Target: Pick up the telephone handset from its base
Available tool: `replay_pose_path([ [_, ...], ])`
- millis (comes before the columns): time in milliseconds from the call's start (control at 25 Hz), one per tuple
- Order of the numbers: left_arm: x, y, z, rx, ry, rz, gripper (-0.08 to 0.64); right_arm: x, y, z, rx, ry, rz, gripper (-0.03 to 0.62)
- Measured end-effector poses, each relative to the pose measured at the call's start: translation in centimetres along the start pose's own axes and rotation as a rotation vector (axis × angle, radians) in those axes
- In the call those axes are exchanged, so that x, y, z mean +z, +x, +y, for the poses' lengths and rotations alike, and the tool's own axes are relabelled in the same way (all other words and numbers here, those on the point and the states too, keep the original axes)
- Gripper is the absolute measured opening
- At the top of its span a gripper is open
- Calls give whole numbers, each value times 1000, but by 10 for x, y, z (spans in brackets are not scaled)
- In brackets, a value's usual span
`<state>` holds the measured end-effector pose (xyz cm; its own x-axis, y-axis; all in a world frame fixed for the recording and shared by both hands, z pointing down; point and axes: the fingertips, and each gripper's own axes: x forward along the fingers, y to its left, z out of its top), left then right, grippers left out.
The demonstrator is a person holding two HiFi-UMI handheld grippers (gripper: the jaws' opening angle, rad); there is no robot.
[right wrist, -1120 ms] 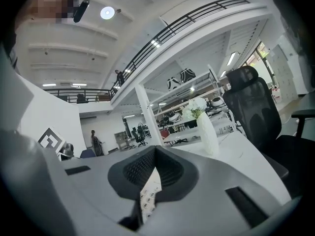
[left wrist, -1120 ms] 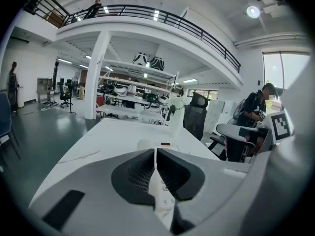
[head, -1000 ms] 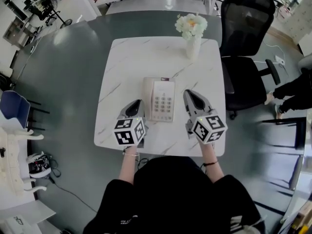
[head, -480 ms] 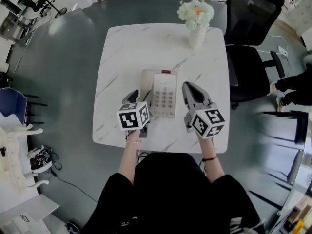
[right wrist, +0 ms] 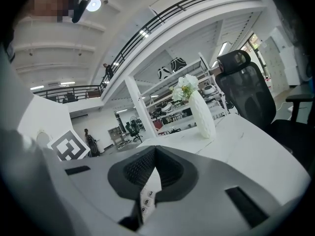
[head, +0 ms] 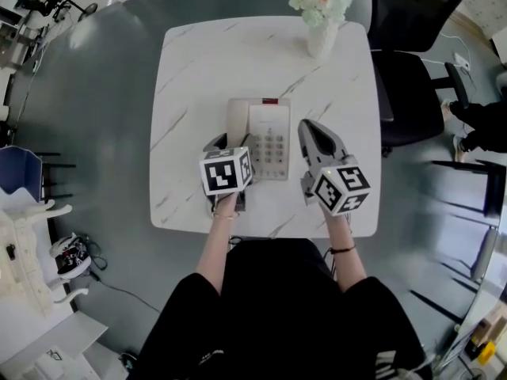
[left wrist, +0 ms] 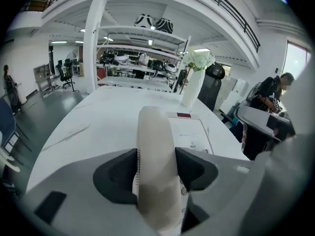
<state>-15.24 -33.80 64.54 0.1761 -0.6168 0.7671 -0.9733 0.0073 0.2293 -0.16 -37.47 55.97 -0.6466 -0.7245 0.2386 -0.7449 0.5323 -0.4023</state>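
The beige telephone base [head: 269, 141] lies on the white marble table [head: 198, 70], with the handset [head: 236, 119] in its cradle along the base's left side. My left gripper [head: 226, 145] tilts down over the handset's near end. In the left gripper view the handset [left wrist: 155, 151] runs between the two dark pads of the left gripper [left wrist: 156, 168]; the jaws are opening and stand wide beside it. My right gripper [head: 310, 131] hovers shut just right of the base, with nothing in it. In the right gripper view keypad buttons [right wrist: 146, 200] show below the right gripper [right wrist: 154, 163].
A white vase of flowers [head: 321, 34] stands at the table's far right corner. A black office chair [head: 408, 77] is beside the table's right edge. Grey floor surrounds the table, and another person's legs [head: 483, 121] show at far right.
My left gripper moved forward and down onto the handset's near end, and its jaws opened around it. The right gripper sank a little beside the base.
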Motion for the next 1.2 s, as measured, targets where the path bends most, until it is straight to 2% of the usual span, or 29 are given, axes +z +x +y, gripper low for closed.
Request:
replay_pose_path([
  [200,-1,-1,0,17,-7,14,212,-5,-2,-4,-22,10,1,-8],
  [680,0,-8,-1,-44,-24,0,207,5,-6,-4,-41,-6,-18,-8],
  [960,16,-32,-6,-136,-69,-115,207,15,-11,1,-32,-19,-31,-8],
  [1200,32,-65,-8,-194,-62,-201,207,26,-18,13,-9,-46,-39,-8],
])
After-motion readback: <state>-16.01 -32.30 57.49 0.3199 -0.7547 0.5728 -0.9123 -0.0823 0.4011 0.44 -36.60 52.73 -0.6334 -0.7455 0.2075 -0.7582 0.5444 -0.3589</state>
